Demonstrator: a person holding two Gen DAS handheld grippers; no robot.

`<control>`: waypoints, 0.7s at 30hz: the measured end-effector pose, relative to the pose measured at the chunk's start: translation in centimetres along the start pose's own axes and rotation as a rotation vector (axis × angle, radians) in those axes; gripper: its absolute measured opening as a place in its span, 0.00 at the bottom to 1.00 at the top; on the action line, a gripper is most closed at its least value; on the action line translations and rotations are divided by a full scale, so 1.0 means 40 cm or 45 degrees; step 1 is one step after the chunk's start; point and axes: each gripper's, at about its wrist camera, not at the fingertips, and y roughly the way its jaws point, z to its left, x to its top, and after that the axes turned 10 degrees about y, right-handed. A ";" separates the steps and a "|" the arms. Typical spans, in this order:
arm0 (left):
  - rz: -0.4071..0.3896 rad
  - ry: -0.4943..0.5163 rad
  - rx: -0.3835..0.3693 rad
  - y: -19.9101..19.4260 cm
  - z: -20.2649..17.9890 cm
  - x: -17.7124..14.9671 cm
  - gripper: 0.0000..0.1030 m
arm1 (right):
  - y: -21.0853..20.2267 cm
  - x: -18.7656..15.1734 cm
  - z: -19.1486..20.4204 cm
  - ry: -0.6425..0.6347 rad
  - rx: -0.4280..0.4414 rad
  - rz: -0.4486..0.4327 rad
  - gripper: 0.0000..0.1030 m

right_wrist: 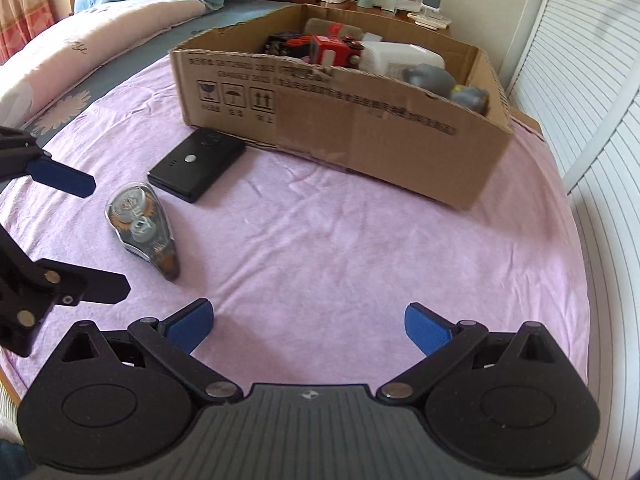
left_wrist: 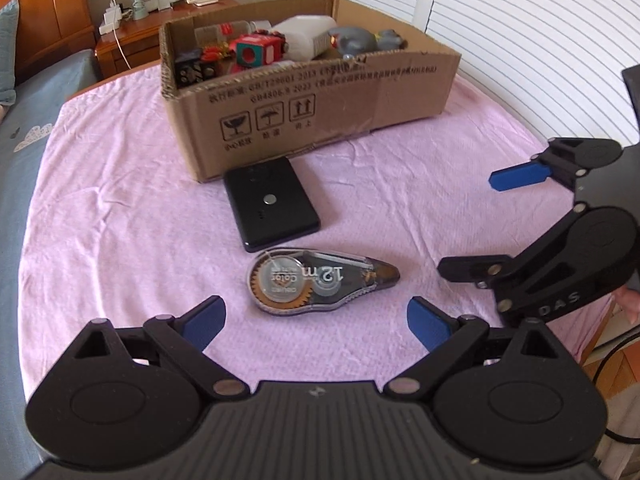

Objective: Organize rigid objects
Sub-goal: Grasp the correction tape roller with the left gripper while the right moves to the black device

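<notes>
A clear correction-tape dispenser [left_wrist: 320, 280] lies on the pink cloth just ahead of my open, empty left gripper [left_wrist: 316, 322]. Beyond it lies a flat black device [left_wrist: 272, 202], close to the front wall of a cardboard box [left_wrist: 320, 108] that holds several toys and a white bottle. My right gripper [right_wrist: 308, 326] is open and empty over bare cloth; it also shows in the left wrist view [left_wrist: 480, 224] to the right of the dispenser. In the right wrist view the dispenser [right_wrist: 142, 228] and the black device [right_wrist: 196, 164] lie to the left, and the box [right_wrist: 344, 136] stands ahead.
The pink cloth [left_wrist: 120, 200] covers a round table beside a bed [right_wrist: 100, 36]. A wooden nightstand [left_wrist: 132, 36] with a small fan and chargers stands behind the box. White louvred doors [left_wrist: 520, 40] are on the right. The left gripper [right_wrist: 92, 232] shows at the left edge of the right wrist view.
</notes>
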 end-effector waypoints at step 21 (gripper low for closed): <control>-0.025 0.018 0.107 0.017 -0.008 0.006 0.87 | -0.021 -0.044 -0.054 0.051 0.026 -0.049 1.00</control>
